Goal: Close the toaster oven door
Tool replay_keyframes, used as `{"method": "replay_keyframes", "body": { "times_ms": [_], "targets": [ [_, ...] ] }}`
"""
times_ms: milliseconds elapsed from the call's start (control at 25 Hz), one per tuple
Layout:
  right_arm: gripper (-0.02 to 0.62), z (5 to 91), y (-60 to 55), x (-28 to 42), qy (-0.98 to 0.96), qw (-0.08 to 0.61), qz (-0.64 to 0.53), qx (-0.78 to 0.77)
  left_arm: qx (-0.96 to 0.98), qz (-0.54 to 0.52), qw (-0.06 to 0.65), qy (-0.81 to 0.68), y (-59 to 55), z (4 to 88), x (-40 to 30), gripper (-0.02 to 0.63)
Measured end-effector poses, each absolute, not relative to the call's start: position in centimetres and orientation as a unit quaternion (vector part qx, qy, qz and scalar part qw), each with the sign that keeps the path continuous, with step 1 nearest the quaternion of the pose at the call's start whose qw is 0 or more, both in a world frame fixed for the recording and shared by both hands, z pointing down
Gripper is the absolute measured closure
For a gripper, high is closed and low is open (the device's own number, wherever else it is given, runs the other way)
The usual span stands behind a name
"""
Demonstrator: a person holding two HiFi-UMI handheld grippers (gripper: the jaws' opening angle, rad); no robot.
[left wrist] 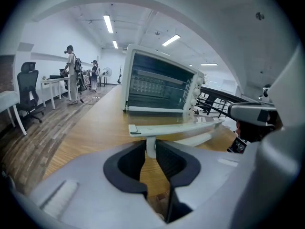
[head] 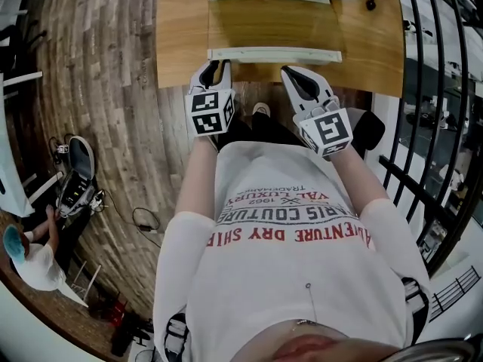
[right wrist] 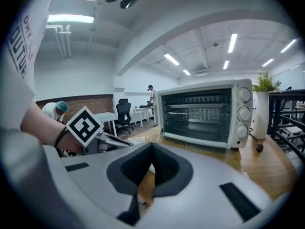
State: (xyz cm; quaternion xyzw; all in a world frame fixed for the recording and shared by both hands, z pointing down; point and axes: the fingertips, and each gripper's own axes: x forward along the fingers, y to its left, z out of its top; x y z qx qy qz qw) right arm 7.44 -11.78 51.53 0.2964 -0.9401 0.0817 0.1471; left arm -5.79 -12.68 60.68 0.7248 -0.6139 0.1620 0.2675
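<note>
The white metal toaster oven sits on the brown wooden table at the top of the head view. Its glass door lies open and flat, with the long white handle along its near edge. The left gripper has its 2 jaws pinched on the handle's left post. The right gripper, just below the handle's right part, has its 2 jaws together, holding nothing.
</note>
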Motion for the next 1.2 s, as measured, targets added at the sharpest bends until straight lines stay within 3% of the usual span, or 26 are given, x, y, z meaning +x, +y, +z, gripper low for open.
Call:
{"method": "replay_keyframes", "body": {
  "times_ms": [1200],
  "targets": [
    [0.607, 43.3, -15.7, 7.3, -0.937, 0.097, 0.017, 0.335, 0.766, 0.114, 0.177, -0.608, -18.7, 48.4, -7.4, 0.518]
  ]
}}
